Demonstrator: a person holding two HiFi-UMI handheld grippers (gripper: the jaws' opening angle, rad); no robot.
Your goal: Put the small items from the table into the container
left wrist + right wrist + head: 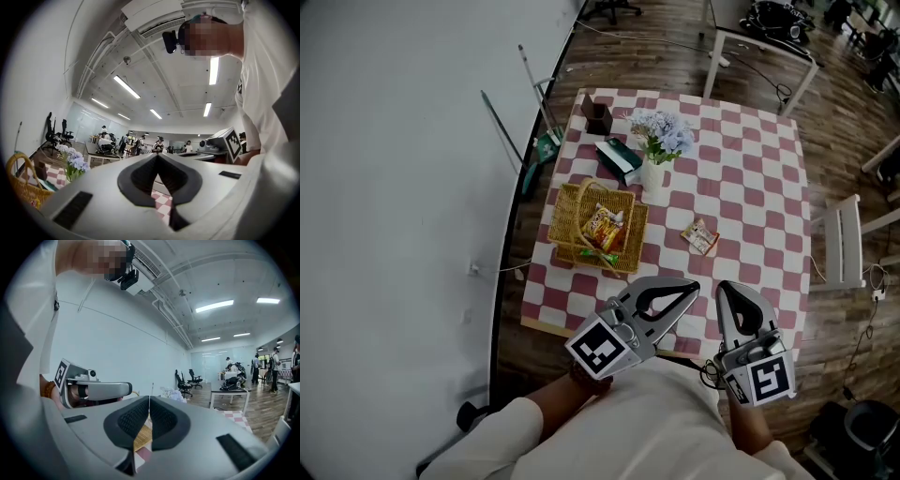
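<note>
A wicker basket (574, 217) stands on the left part of the checkered table (750, 178) and holds a few snack packets (605, 230). One small snack packet (700, 236) lies on the cloth to the right of the basket. Both grippers hover over the table's near edge, close to the person's body and well short of the packet. My left gripper (692, 287) is shut with nothing in it, its jaw tips touching in the left gripper view (158, 157). My right gripper (727, 287) is also shut and empty (149, 399). The basket's handle (16, 164) shows at the far left of the left gripper view.
A white vase of pale blue flowers (656, 141) stands behind the basket, with a dark green box (619, 157) and a brown box (596, 114) further back. A white chair (842, 239) is at the table's right side. A wall runs along the left.
</note>
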